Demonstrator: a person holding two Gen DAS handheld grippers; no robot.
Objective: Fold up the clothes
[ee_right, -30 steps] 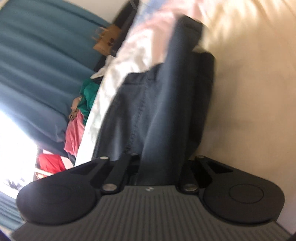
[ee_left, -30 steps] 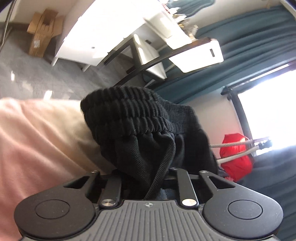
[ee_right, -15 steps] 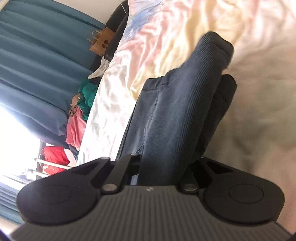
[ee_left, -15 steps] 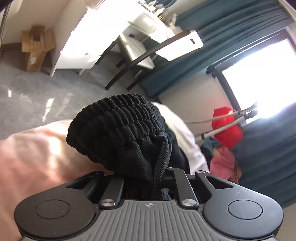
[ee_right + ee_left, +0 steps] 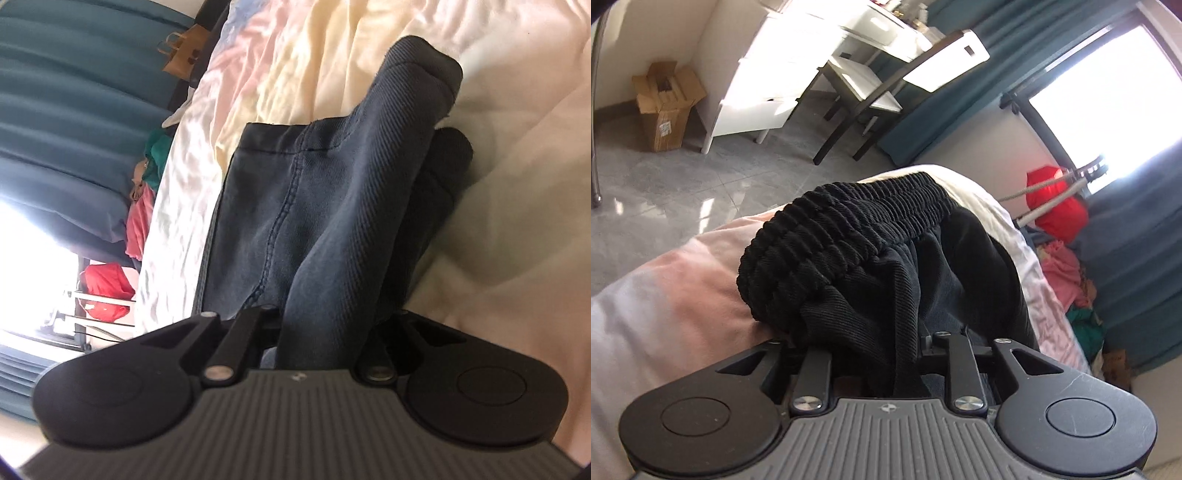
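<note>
Daylight blows out the window [image 5: 1108,110] at upper right of the left view, glaring off the desk [image 5: 798,55]. Fisheye bends both frames' edges; the right view's bedsheet [image 5: 517,184] looks soft.

We are in a bedroom at home: a rumpled pastel bedsheet [image 5: 332,62] fills the frame's right, teal curtains [image 5: 1137,266] flank a bright window [image 5: 1108,96], white desk [image 5: 798,66] upper left.

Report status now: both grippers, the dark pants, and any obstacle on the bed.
Left gripper shut on pants at waistband. Right gripper shut on pants at leg fold. Pants lie on bedspread. No obstacle seen on bed.
</note>
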